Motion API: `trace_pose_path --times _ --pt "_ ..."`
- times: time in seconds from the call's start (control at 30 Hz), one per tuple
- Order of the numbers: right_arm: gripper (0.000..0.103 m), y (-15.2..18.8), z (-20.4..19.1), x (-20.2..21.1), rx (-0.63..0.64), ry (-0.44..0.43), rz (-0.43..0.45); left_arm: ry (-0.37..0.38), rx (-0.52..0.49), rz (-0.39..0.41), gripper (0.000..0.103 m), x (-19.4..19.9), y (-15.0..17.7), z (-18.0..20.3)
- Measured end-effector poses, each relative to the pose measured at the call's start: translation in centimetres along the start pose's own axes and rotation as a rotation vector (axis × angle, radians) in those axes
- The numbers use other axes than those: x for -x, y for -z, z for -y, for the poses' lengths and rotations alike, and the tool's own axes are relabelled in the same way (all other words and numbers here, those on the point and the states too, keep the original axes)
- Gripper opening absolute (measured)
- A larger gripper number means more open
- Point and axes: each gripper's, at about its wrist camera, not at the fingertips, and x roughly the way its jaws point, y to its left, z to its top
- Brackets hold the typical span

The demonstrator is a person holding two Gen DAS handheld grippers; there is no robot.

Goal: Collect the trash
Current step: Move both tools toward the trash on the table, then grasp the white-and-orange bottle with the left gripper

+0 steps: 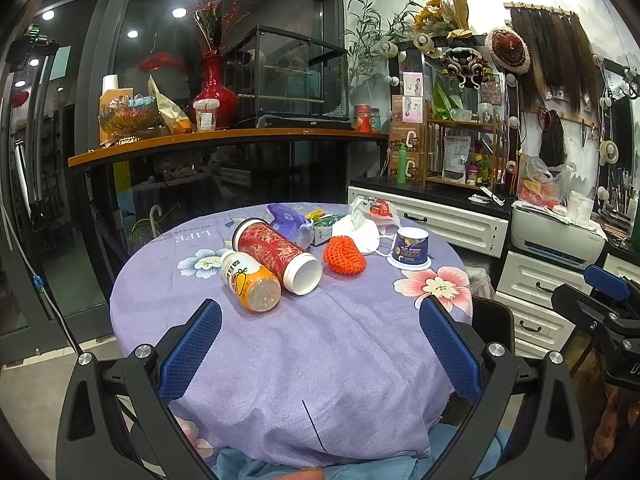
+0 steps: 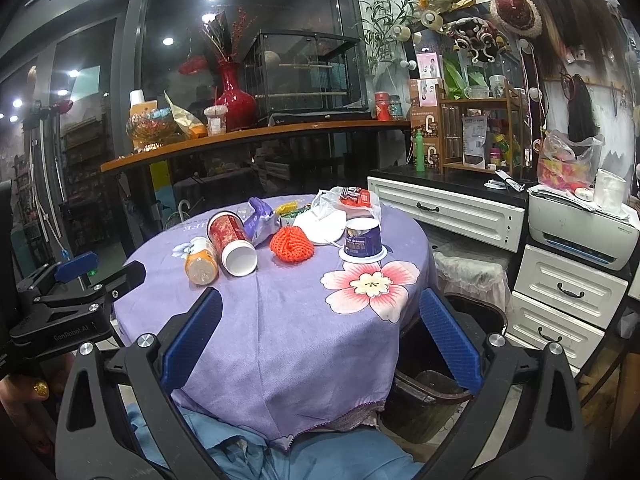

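Note:
Trash lies on a round table with a purple floral cloth (image 1: 304, 344). An orange juice bottle (image 1: 250, 280) and a red tube with a white cap (image 1: 276, 254) lie on their sides. Beyond them are an orange foam net (image 1: 344, 256), a white mask (image 1: 360, 234), a purple cup (image 1: 412, 246) upside down, a purple wrapper (image 1: 286, 218) and a plastic bag (image 1: 376, 206). My left gripper (image 1: 320, 312) is open and empty, near the table's front edge. My right gripper (image 2: 320, 308) is open and empty, over the table's right front edge. The bottle (image 2: 201, 261) and cup (image 2: 362, 238) also show in the right wrist view.
A dark bin (image 2: 440, 372) stands on the floor right of the table. White drawers (image 2: 568, 292) with a printer (image 2: 584, 232) line the right wall. A wooden counter (image 1: 224, 140) with a red vase (image 1: 214, 92) is behind. Blue cloth (image 2: 320, 456) lies below.

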Motion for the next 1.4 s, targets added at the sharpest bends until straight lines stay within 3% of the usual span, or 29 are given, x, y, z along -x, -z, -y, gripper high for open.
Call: trace_pose_path --times 0.3,0.47,0.63,0.8,0.93,1.3,1.4 --pt "0.098 0.6 -0.1 -5.6 0.059 -0.040 -0.184 -0.037 0.104 -0.176 0.098 -4.4 0.7 -4.5" --pt "0.098 1.0 -0.8 -8.6 0.060 -0.092 -0.247 -0.043 0.192 -0.291 0.098 -8.5 -0.9 -8.2" --pt "0.098 0.7 -1.7 -10.0 0.092 -0.107 -0.256 -0.076 0.210 -0.377 0.096 -13.5 -3.5 -10.4" --pt "0.098 0.7 -2.1 -10.8 0.128 -0.104 -0.271 -0.068 0.262 -0.520 0.081 -19.3 -5.1 -12.3" --pt "0.098 1.1 -1.5 -11.1 0.120 -0.096 -0.288 -0.095 0.277 -0.626 0.077 -23.2 -5.1 -13.0" --pt "0.098 1.9 0.4 -11.9 0.065 -0.080 -0.318 -0.129 0.246 -0.785 0.072 -28.1 -4.4 -13.1" --pt "0.098 1.6 0.6 -12.2 0.058 -0.083 -0.316 -0.129 0.295 -0.793 0.064 -28.5 -3.9 -13.7"
